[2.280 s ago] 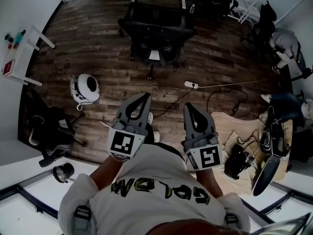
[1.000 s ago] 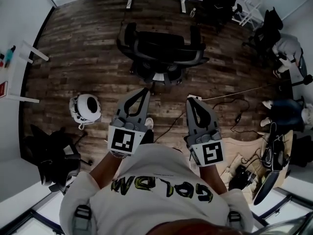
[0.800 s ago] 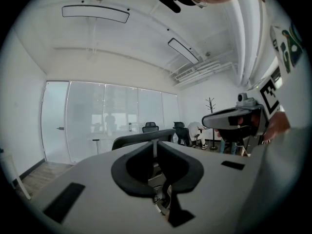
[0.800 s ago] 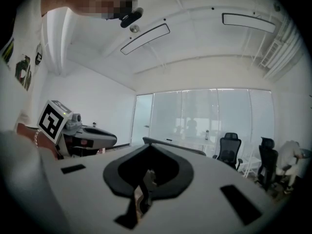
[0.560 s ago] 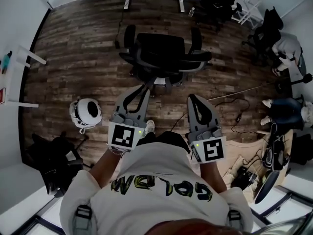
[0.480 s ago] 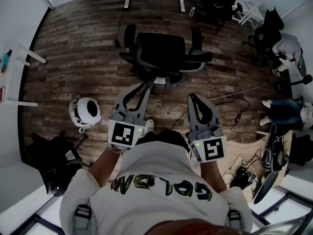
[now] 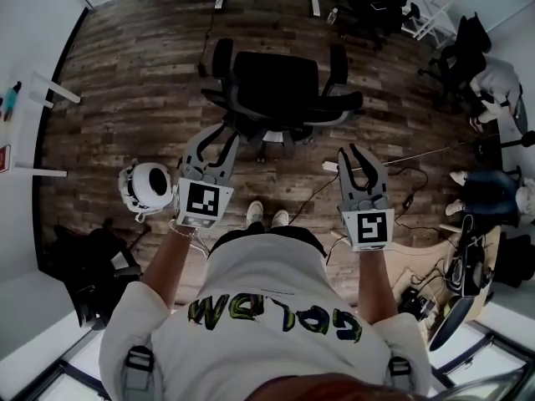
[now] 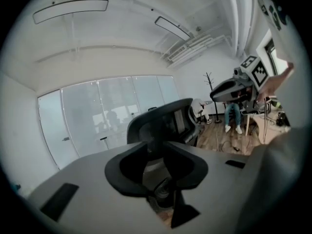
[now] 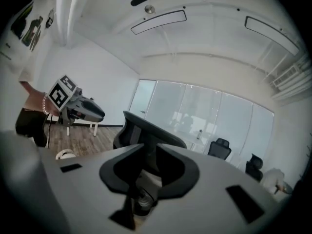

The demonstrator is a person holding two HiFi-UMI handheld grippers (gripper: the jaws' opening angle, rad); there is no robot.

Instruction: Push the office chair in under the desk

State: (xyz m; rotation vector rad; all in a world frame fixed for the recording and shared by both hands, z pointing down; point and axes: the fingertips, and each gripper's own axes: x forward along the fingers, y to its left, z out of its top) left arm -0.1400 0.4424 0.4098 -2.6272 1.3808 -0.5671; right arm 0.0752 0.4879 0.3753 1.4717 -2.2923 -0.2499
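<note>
Now left gripper (image 7: 215, 134) and right gripper (image 7: 359, 154) are opening, empty, by chair (image 7: 280, 82)

The wooden floor (image 7: 125, 98) is occupied by an office chair (image 7: 280, 86) toward its far edge, a white round object (image 7: 149, 186) leftward, a cable (image 7: 410, 154) rightward.

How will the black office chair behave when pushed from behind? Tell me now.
The office chair should roll readily: its star base, probably on casters, stands on smooth wooden floor. Pushed off-centre, it will likely swivel or veer, so press both sides of the backrest evenly. A high shove might tilt it somewhat before it rolls.
</note>
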